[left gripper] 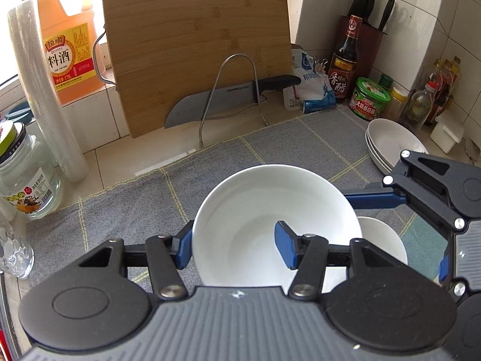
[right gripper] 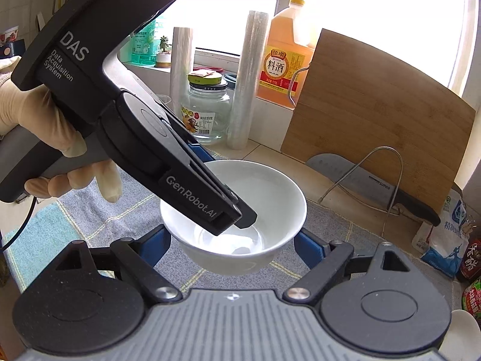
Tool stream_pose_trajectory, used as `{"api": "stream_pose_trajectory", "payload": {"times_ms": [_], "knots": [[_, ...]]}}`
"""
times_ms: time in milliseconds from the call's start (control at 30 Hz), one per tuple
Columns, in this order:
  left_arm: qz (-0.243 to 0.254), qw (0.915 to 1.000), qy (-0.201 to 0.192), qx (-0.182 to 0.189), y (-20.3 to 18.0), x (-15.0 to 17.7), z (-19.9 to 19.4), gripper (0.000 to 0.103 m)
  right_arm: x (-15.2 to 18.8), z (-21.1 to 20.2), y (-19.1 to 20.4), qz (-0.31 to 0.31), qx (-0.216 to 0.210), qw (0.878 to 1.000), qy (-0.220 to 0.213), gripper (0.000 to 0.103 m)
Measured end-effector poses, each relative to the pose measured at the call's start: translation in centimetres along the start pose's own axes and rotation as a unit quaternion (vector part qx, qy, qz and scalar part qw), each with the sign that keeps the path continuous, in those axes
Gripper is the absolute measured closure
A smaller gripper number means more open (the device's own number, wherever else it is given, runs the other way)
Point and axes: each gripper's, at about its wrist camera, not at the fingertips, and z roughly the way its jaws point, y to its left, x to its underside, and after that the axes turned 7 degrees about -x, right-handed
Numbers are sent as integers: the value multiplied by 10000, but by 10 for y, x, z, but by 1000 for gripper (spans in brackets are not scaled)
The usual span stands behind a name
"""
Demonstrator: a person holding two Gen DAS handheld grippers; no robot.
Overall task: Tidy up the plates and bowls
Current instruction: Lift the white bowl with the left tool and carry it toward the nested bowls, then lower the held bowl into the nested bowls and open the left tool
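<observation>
A white bowl (left gripper: 270, 210) stands on the grey checked mat (left gripper: 126, 210). My left gripper (left gripper: 234, 248) straddles its near-left wall, one blue pad (left gripper: 183, 248) outside and one pad (left gripper: 285, 248) inside; whether the pads press the wall is unclear. In the right wrist view the left gripper (right gripper: 240, 219) reaches down into the same bowl (right gripper: 270, 198). My right gripper (right gripper: 231, 245) is open, its blue pads on either side of the bowl's lower part, apart from it. A second white bowl (left gripper: 381, 240) sits just right of the first. Two stacked white plates (left gripper: 387, 141) lie at the right rear.
A bamboo cutting board (left gripper: 195, 45) leans on the wall with a knife (left gripper: 216, 99) in a wire rack. Bottles and jars (left gripper: 345, 60) crowd the right corner. A glass jar (left gripper: 27, 180), plastic-wrap roll (left gripper: 45, 90) and cooking wine jug (left gripper: 66, 39) stand at left.
</observation>
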Motion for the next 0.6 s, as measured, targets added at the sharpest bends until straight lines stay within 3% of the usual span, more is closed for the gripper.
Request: {"api": "stream_pose_trajectory", "payload": {"times_ms": [600], "knots": [[134,9998,16,151,-75,1,3,48,50,-48,-33,112,6,9999,53,11]]}}
